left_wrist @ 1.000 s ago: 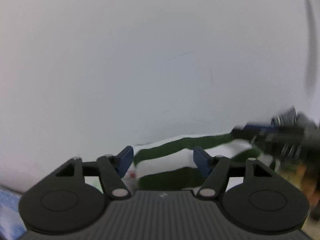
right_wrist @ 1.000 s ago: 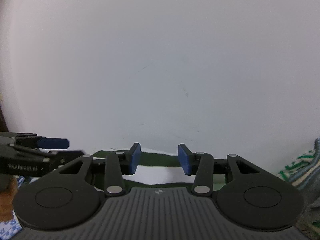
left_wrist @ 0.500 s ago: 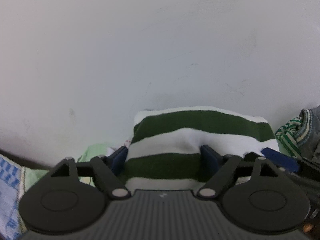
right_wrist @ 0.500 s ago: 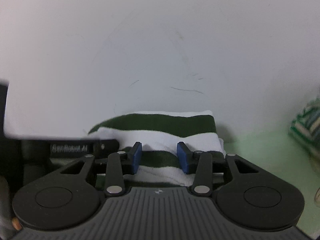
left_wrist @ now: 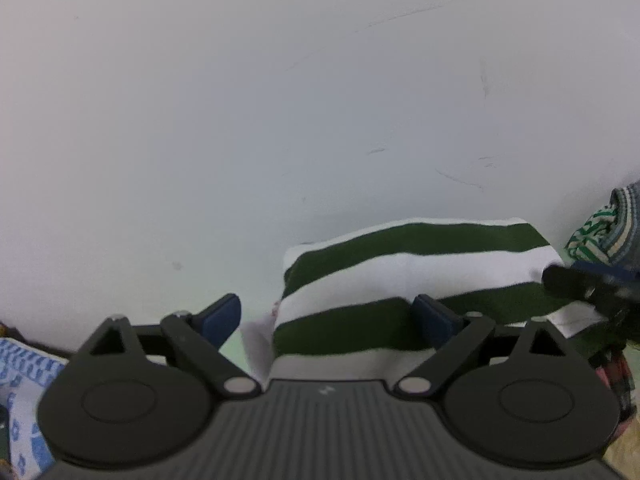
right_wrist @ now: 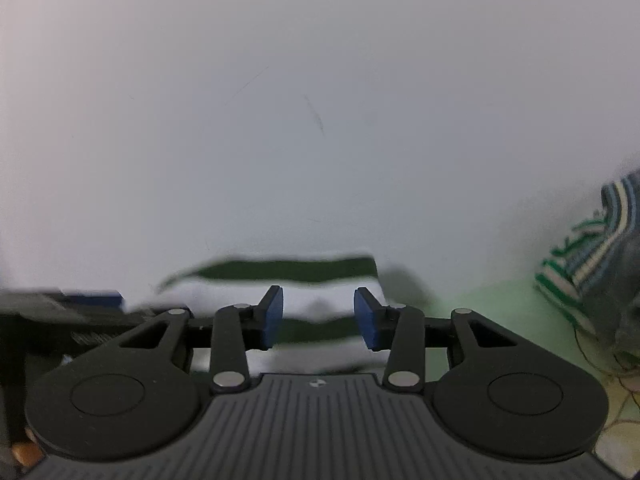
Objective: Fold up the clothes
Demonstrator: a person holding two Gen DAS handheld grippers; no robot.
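The green-and-white striped garment [left_wrist: 416,276] lies as a compact folded block on the table [left_wrist: 240,140], against both grippers. Left gripper [left_wrist: 326,320] and right gripper [right_wrist: 319,316] are spread, pinching nothing. Likely squaring or releasing a fold; whether another fold remains is unclear.

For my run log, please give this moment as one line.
stage: fold made | green-and-white striped garment: folded, on table | left gripper: open | right gripper: open | other clothes: heaped at right
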